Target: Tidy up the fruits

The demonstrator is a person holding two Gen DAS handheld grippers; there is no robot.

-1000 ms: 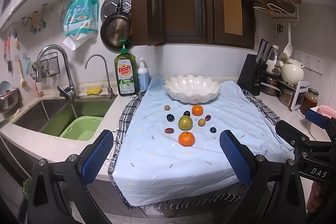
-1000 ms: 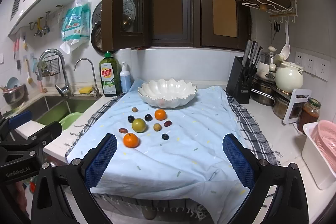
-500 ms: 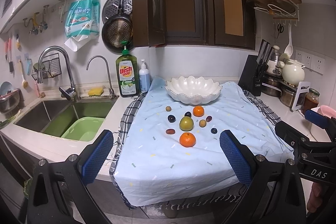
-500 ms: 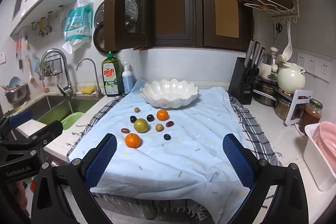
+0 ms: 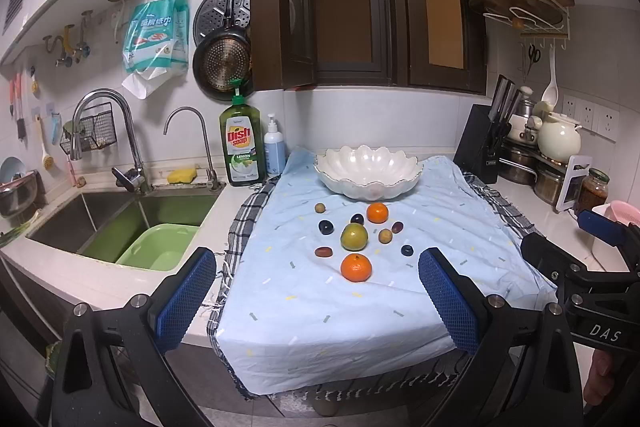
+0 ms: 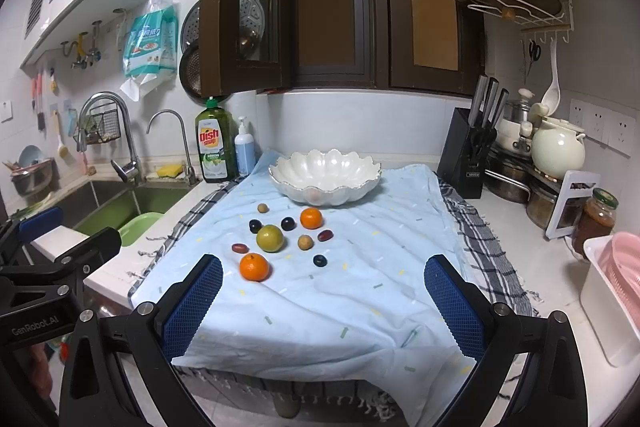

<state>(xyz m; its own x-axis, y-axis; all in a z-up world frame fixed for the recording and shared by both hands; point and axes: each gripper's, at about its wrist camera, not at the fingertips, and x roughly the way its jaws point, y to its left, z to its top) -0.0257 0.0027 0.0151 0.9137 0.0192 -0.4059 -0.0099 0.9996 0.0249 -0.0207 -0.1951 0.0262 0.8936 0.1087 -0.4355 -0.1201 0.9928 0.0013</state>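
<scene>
"Dish soap" and "LEMON" on tall green plastic bottle (image 5: 242, 147) by the sink; "DAS" on right gripper (image 5: 604, 331); "GenRobot.AI" on left gripper (image 6: 34, 325)

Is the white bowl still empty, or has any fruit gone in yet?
Apparently empty: the white bowl shows only bare inside wall, though its floor is hidden. The fruit, such as the near orange, lies on the cloth.

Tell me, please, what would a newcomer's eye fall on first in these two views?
Probably the small cluster of fruit on the pale blue cloth: two oranges, one near and one far, with a green fruit between them and small dark ones around. Behind them stands an empty-looking white scalloped bowl. Framing both views, the left gripper and right gripper are wide open, short of the fruit.
</scene>
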